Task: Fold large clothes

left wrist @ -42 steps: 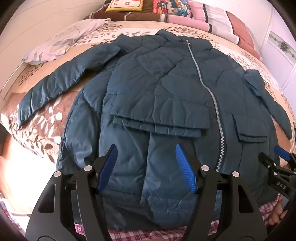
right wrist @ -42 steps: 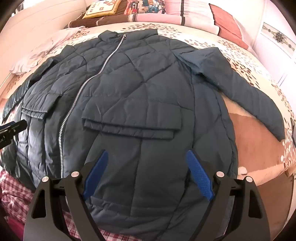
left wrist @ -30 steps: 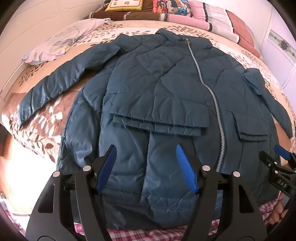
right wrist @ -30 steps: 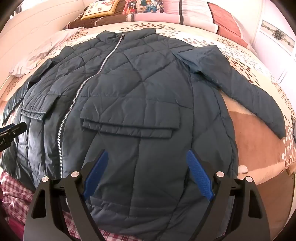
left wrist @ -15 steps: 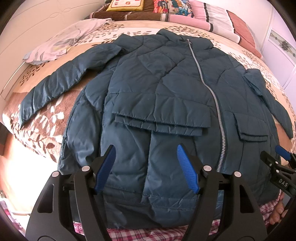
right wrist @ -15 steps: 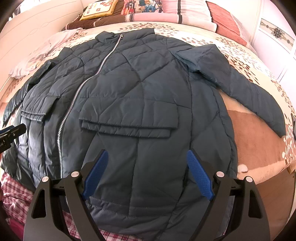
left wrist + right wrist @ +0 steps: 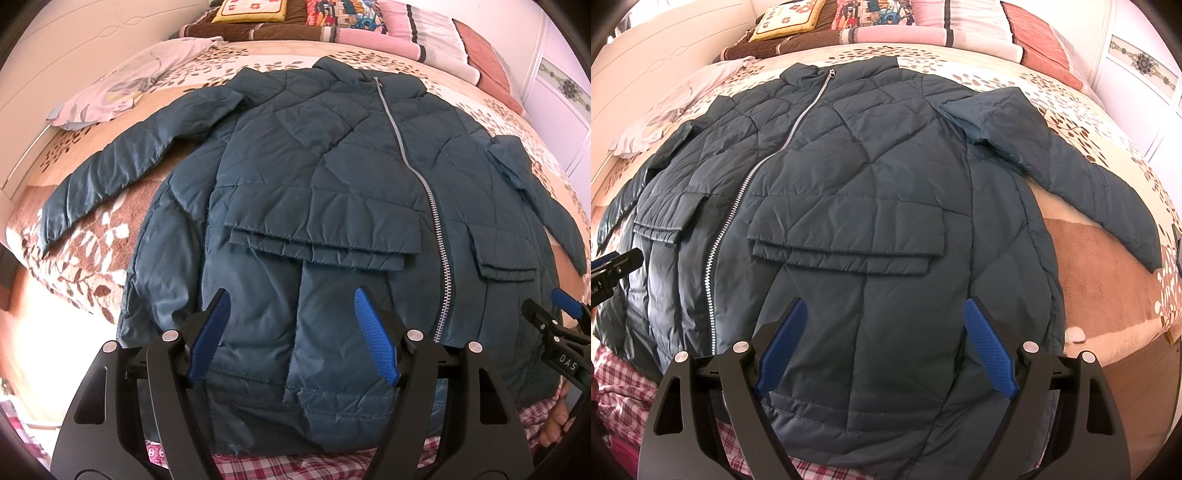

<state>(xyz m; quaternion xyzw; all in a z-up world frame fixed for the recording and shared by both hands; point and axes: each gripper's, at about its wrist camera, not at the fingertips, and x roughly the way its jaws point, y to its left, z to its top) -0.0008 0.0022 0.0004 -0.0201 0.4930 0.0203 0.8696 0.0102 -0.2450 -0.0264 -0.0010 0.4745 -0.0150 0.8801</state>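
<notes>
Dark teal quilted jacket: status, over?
Left gripper open, right gripper open, both over the hem. Dark teal quilted jacket flat on floral bedspread, zipped, sleeves spread, unfolded. Nothing obstructing.

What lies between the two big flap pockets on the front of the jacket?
The silver zipper runs between the flap pockets of the dark teal quilted jacket, closed up to the collar. The left wrist view shows it best.

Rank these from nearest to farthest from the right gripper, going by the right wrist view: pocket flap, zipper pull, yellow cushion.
1. Pocket flap: on the jacket front, just beyond the open jaws of the right gripper.
2. Zipper pull: at the collar, up and left.
3. Yellow cushion: at the head of the bed, far left.
</notes>
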